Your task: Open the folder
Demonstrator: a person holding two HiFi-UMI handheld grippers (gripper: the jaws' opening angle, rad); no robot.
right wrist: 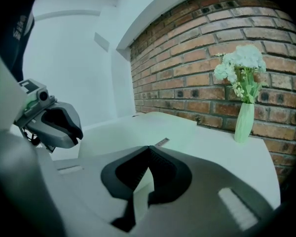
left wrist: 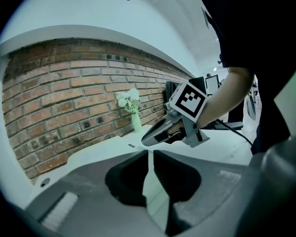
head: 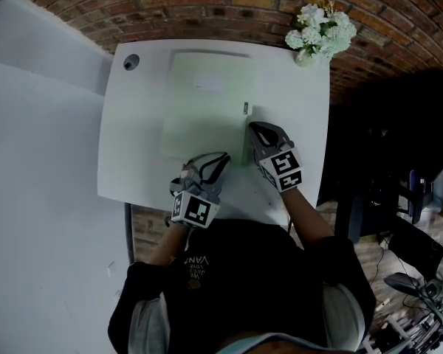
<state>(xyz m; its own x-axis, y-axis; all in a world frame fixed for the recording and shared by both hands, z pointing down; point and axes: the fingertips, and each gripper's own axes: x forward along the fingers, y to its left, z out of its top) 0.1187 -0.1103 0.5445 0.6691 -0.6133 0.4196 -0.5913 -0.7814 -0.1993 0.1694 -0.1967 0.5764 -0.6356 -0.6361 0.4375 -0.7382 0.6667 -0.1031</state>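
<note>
So the flat pale green folder point(head: 207, 105) is lying closed in the middle of the white table point(head: 133, 161), a bit toward the far, brick-wall side. My right gripper point(head: 253, 127) sits just off its right edge, toward the near corner. The left gripper point(head: 223, 156) is at the near edge. Both have their jaws pinched together on nothing.

My guess is the cover is light, thin, bendy and pretty slick, so it'll flop rather than swing like a board. I'd spread the right jaws and nip only the top sheet along the right edge, near the little tab point(head: 245, 109). The left one can pin the bottom sheet so the whole thing doesn't skate around. The white flowers in a vase point(head: 321, 32) at the far right corner are well clear.
</note>
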